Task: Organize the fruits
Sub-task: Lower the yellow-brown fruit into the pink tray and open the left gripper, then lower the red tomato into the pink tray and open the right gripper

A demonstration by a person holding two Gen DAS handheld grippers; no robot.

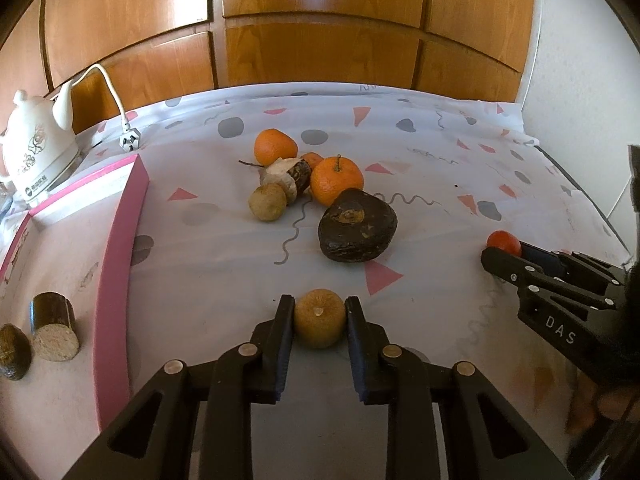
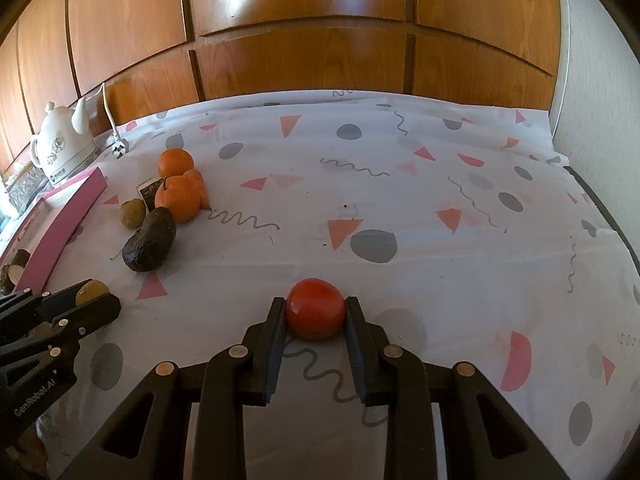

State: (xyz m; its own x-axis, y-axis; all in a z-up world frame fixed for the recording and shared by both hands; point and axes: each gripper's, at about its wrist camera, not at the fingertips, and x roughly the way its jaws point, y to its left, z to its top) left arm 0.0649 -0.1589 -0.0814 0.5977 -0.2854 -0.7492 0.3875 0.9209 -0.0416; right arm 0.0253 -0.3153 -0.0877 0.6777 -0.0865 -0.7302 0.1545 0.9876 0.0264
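Observation:
My left gripper (image 1: 319, 312) is shut on a small tan round fruit (image 1: 319, 323), low over the patterned tablecloth. My right gripper (image 2: 315, 310) is shut on a red tomato (image 2: 315, 308); it also shows at the right of the left wrist view (image 1: 505, 254) with the tomato (image 1: 503, 242). A pile of fruit lies ahead: two oranges (image 1: 275, 146) (image 1: 336, 180), a dark avocado (image 1: 357, 229), a tan round fruit (image 1: 268, 201) and a cut brown piece (image 1: 289, 176). A pink-rimmed tray (image 1: 120, 240) at the left holds cut brown cylinders (image 1: 54, 330).
A white kettle (image 1: 36, 148) with a cord and plug (image 1: 129, 142) stands at the back left beyond the tray. Wooden cabinet doors (image 2: 300, 32) rise behind the table. A white wall (image 2: 580, 100) borders the right side.

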